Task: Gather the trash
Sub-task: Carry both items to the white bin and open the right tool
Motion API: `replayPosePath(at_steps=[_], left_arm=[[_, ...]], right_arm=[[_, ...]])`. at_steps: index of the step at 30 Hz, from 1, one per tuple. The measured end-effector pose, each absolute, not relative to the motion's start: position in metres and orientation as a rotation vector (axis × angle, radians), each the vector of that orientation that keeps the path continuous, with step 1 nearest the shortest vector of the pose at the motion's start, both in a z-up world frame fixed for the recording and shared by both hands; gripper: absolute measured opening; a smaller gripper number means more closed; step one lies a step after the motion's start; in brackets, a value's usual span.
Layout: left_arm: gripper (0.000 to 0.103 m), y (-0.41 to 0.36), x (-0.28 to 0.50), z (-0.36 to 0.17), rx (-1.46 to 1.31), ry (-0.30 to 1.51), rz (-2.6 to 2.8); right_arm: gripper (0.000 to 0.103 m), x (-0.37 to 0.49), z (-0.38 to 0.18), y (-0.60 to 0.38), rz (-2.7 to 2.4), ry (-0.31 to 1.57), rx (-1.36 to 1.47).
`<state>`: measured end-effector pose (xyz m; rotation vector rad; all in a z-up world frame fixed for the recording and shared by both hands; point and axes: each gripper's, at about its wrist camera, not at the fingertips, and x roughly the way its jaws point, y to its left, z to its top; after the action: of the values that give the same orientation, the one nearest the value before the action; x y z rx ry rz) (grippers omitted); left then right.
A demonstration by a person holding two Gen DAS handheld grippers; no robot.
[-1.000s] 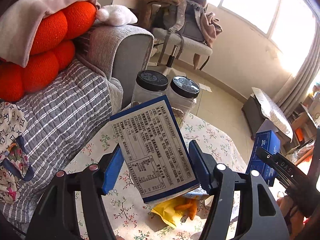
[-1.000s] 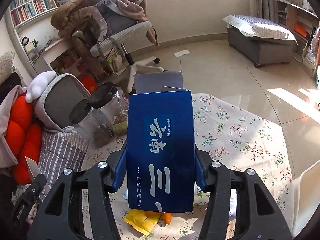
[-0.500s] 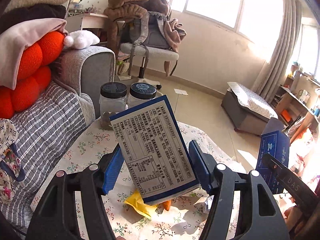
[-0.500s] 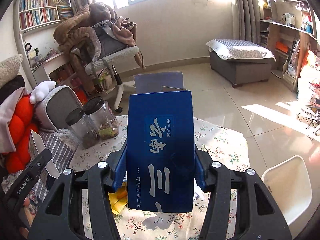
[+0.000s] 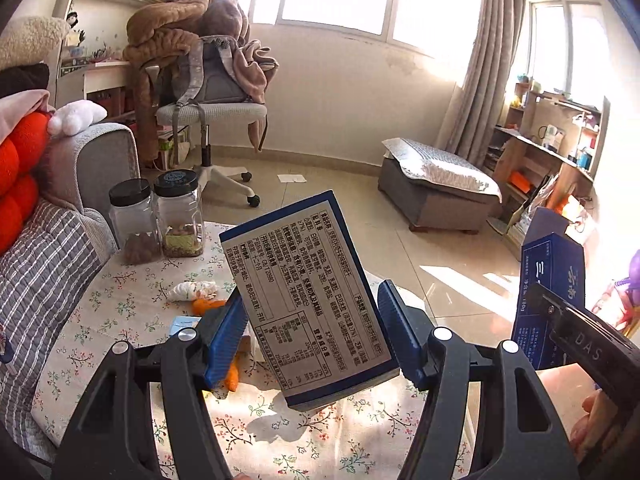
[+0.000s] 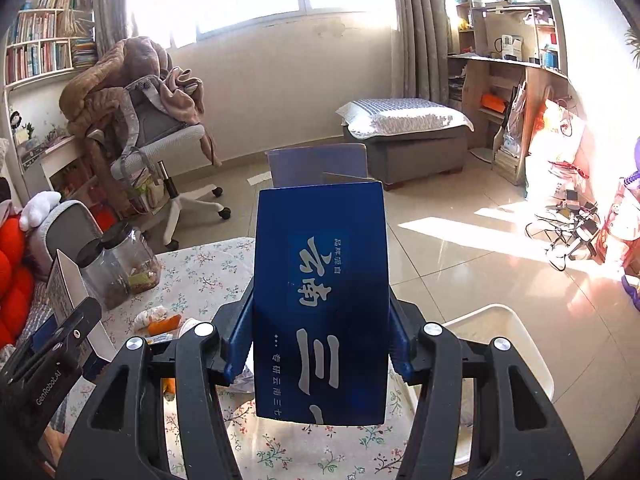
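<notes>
White-label box point(image 5: 308, 300) tilted, blue box point(image 6: 322, 304) upright, both above table.

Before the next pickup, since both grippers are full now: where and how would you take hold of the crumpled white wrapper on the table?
Once a gripper is free, probably grip the crumpled white wrapper across its narrow middle, coming from above. It lies flat and elongated on the floral tablecloth, with orange scraps right beside one end, so a top-down pinch across the short width avoids them.
</notes>
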<state>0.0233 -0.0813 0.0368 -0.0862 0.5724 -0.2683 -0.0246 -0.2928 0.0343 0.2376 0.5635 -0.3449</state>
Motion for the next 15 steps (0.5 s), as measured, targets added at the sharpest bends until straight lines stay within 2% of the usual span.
replayPosePath(at_steps=[7,15], left_arm=[[0.064,-0.129,0.012,0.029,-0.051,0.597,-0.337],[0.064,-0.181,0.007,0.006,-0.002,0.648,-0.402]], right_arm=[[0.053,-0.049,0.013,-0.354,-0.516,0.573,0.248],[0.054,-0.064,-0.019,-0.417,-0.662,0.683,0.266]])
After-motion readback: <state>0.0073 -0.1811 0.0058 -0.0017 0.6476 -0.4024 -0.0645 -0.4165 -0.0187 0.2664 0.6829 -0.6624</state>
